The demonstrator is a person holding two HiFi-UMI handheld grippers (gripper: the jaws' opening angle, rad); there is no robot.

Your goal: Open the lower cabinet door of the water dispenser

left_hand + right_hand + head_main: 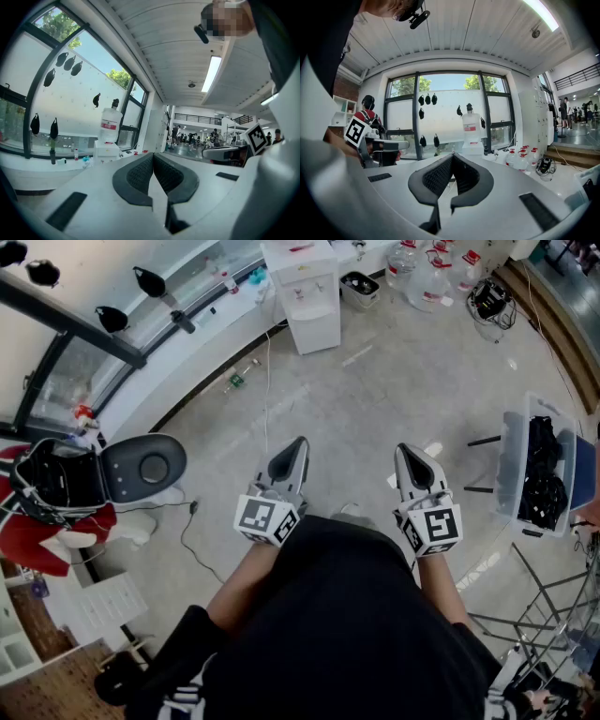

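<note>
Head view: left claw (297, 444), right claw (404, 452) closed; water dispenser (310, 298) well apart

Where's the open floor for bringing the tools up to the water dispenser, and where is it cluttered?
Bare floor stretches ahead up to the water dispenser, bordered left by a thin white cord. Crowded: water bottles right of the dispenser, the cable-filled bin at right, the chair and black floor cable at left.

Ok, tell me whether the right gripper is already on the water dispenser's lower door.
No: the right gripper, jaws shut on nothing, is over the floor, well short of the water dispenser at the far wall.
</note>
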